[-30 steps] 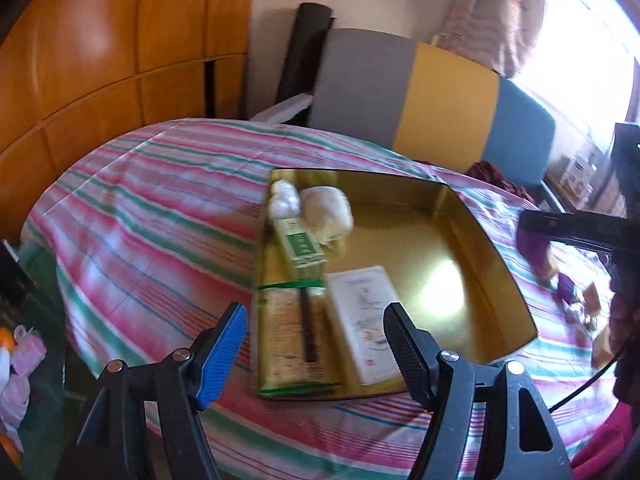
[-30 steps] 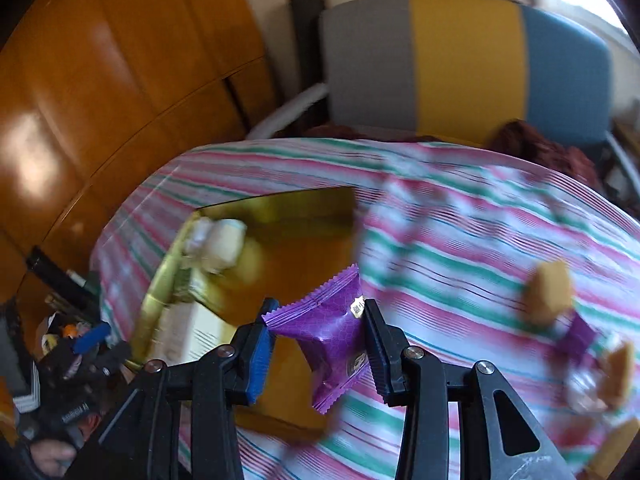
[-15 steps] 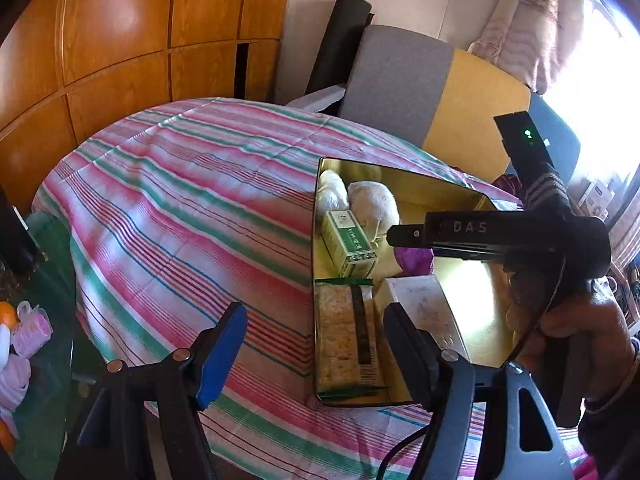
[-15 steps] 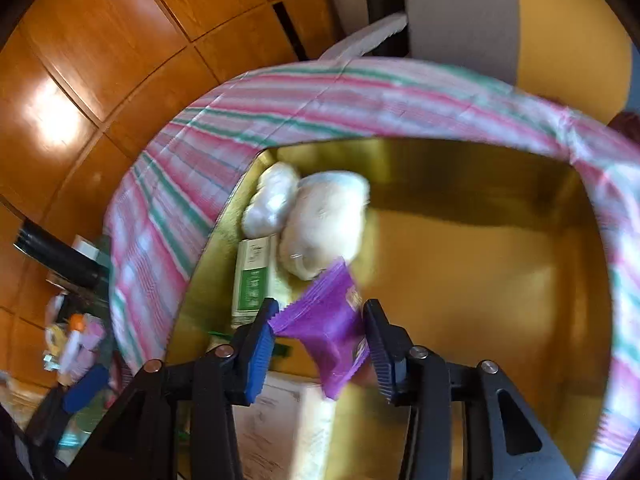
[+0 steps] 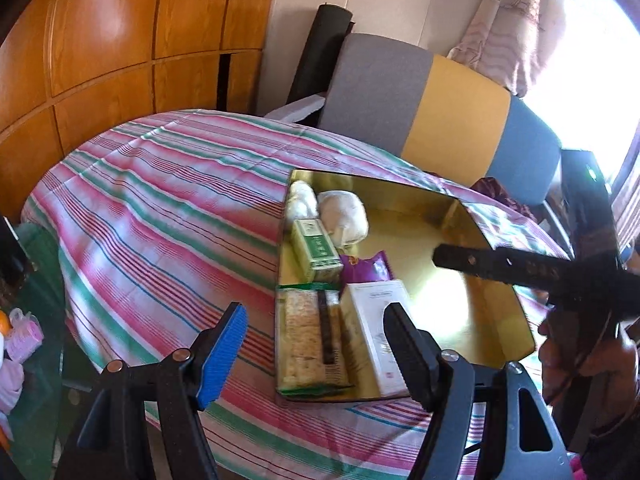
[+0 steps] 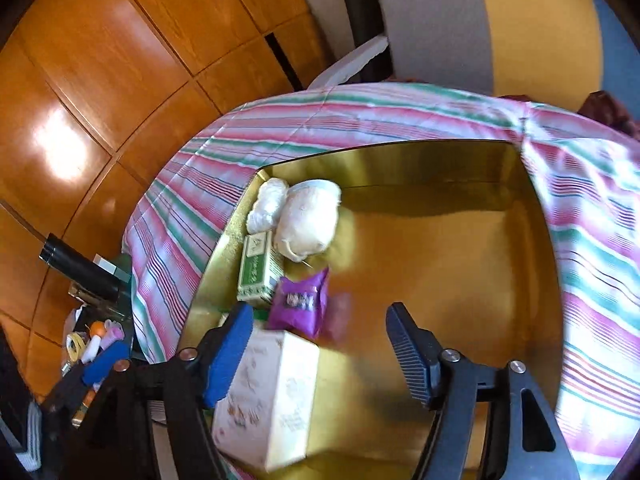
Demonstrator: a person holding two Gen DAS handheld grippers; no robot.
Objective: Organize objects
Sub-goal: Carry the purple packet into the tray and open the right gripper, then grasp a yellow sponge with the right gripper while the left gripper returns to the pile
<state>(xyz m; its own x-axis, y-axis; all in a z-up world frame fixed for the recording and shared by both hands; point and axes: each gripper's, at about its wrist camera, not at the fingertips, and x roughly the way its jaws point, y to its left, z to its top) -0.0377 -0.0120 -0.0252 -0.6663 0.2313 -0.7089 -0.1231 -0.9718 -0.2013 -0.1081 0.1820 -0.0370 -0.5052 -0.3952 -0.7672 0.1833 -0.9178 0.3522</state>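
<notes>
The right gripper (image 6: 320,344) has just let go: the purple snack packet (image 6: 300,304) now lies in the gold tray (image 6: 460,280) beside the green box (image 6: 256,268). Both tongs gape empty, the left gripper (image 5: 316,354) included, so another stray item comes next.

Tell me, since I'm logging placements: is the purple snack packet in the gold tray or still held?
In the tray. The purple snack packet lies on the gold tray floor beside the green box; the right claw is open above it.

Striped table (image 5: 168,216) (cloth-covered), gold tray (image 5: 500,320) atop.
</notes>
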